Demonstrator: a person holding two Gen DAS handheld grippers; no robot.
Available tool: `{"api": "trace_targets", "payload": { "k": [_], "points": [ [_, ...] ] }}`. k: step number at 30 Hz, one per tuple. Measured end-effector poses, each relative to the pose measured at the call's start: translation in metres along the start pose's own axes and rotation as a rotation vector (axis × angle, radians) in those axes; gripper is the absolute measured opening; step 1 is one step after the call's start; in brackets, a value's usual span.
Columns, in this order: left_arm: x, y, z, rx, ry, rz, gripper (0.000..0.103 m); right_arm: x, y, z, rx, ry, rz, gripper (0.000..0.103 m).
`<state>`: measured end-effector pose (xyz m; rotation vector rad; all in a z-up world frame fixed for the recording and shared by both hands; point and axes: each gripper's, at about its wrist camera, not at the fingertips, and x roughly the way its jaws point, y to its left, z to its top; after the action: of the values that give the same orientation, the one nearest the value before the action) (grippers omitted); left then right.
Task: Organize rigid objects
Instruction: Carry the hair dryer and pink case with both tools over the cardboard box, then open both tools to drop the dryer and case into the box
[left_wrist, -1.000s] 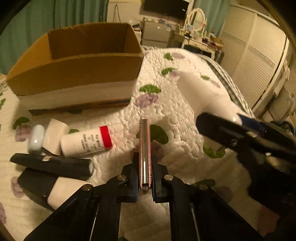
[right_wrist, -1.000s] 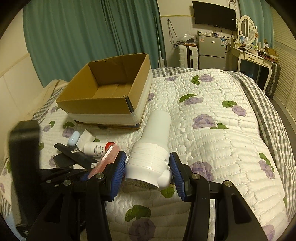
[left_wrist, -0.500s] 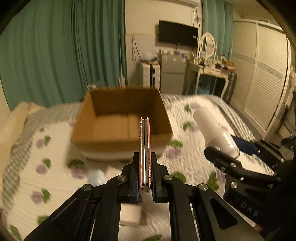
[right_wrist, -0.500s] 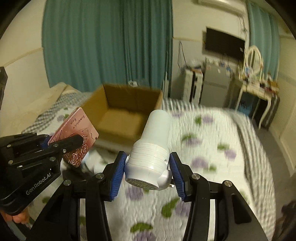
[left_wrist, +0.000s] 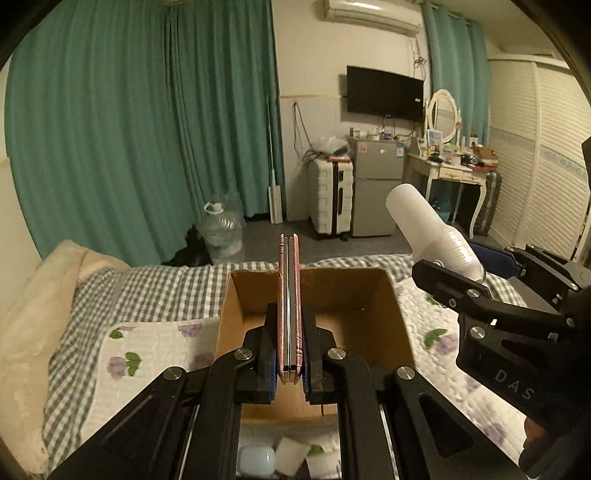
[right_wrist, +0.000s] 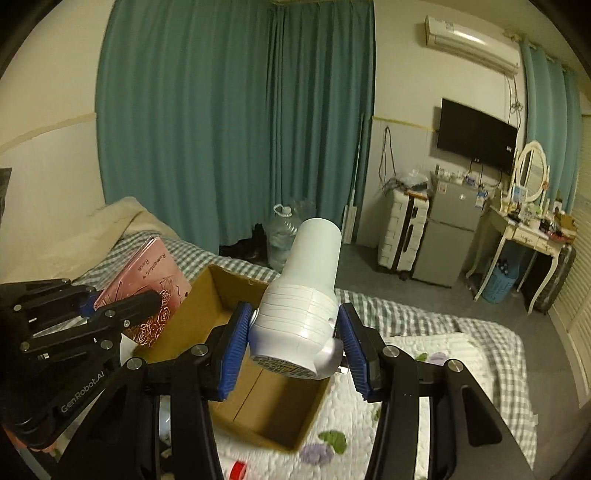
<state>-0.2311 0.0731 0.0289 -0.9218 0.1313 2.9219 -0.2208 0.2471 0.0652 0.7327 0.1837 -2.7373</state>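
Note:
My left gripper (left_wrist: 289, 354) is shut on a thin pink case (left_wrist: 289, 295) held edge-on above the open cardboard box (left_wrist: 388, 295). From the right wrist view the same pink case (right_wrist: 147, 280) shows a rose pattern, with the left gripper (right_wrist: 122, 310) at the box's left side. My right gripper (right_wrist: 291, 354) is shut on a white hair dryer (right_wrist: 303, 295), its barrel pointing up and forward over the cardboard box (right_wrist: 273, 417). The hair dryer (left_wrist: 428, 229) also appears at the right of the left wrist view.
The box sits on a bed with a floral quilt (left_wrist: 155, 343) and a checked sheet (left_wrist: 159, 291). A pale blue case (left_wrist: 256, 459) and white items lie on the quilt below the left gripper. A red-capped tube (right_wrist: 236, 470) lies near the box. Curtains, a suitcase and a fridge stand beyond.
Both grippers rose from the quilt and moved toward the box with their loads still held. The items on the quilt dropped to the bottom of the views, and the box's inside came into sight.

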Motion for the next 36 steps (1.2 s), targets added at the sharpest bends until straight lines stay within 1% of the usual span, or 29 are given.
{"api": "trace_targets", "payload": {
  "k": [2,3,6,9,11,12,13,14,16,20,21,22,23,24,26,29,33,36],
  "points": [
    [0.022,0.000,-0.006,0.012,0.029,0.012,0.010,0.023,-0.004,-0.010,0.015,0.027,0.009,0.048],
    [0.039,-0.001,-0.010,0.023,0.054,0.014,0.010,0.030,-0.004,-0.014,0.019,0.042,0.015,0.048],
    [0.070,0.001,-0.025,0.017,0.100,0.008,0.010,0.056,-0.008,-0.027,0.021,0.100,0.032,0.048],
    [0.086,0.000,-0.035,0.032,0.112,0.005,0.010,0.065,-0.008,-0.031,0.008,0.115,0.032,0.048],
    [0.086,-0.006,-0.038,0.043,0.106,0.012,0.016,0.066,-0.007,-0.030,-0.003,0.112,0.033,0.048],
    [0.085,-0.008,-0.039,0.043,0.097,0.019,0.021,0.067,-0.009,-0.031,-0.002,0.113,0.033,0.048],
    [0.084,-0.008,-0.039,0.044,0.092,0.029,0.047,0.068,-0.010,-0.031,0.002,0.116,0.035,0.048],
    [0.083,-0.007,-0.039,0.040,0.092,0.051,0.068,0.068,-0.008,-0.031,0.008,0.118,0.040,0.048],
    [0.075,-0.005,-0.039,0.028,0.066,0.062,0.068,0.068,-0.010,-0.032,0.014,0.121,0.045,0.048],
    [0.063,0.005,-0.041,0.012,0.067,0.059,0.068,0.068,-0.009,-0.031,0.027,0.106,0.051,0.049],
    [0.062,0.006,-0.040,0.011,0.067,0.060,0.068,0.067,-0.010,-0.033,0.031,0.101,0.045,0.058],
    [0.056,0.009,-0.042,0.009,0.064,0.062,0.068,0.067,-0.011,-0.033,0.031,0.102,0.040,0.080],
    [0.051,0.011,-0.044,0.006,0.062,0.066,0.068,0.065,-0.011,-0.033,0.029,0.100,0.033,0.088],
    [0.046,0.013,-0.044,0.003,0.062,0.070,0.068,0.060,-0.012,-0.034,0.030,0.091,0.030,0.090],
    [0.034,0.018,-0.046,-0.004,0.057,0.076,0.068,0.050,-0.013,-0.035,0.037,0.078,0.027,0.090],
    [0.011,0.025,-0.053,-0.014,0.052,0.081,0.068,0.025,-0.012,-0.040,0.055,0.077,0.054,0.090],
    [-0.028,0.037,-0.070,-0.021,0.048,0.096,0.068,-0.018,0.009,-0.050,-0.004,0.062,0.071,0.090],
    [-0.051,0.042,-0.085,-0.030,0.061,0.102,0.068,-0.046,0.031,-0.060,-0.036,0.041,0.119,0.090]
  ]
}}
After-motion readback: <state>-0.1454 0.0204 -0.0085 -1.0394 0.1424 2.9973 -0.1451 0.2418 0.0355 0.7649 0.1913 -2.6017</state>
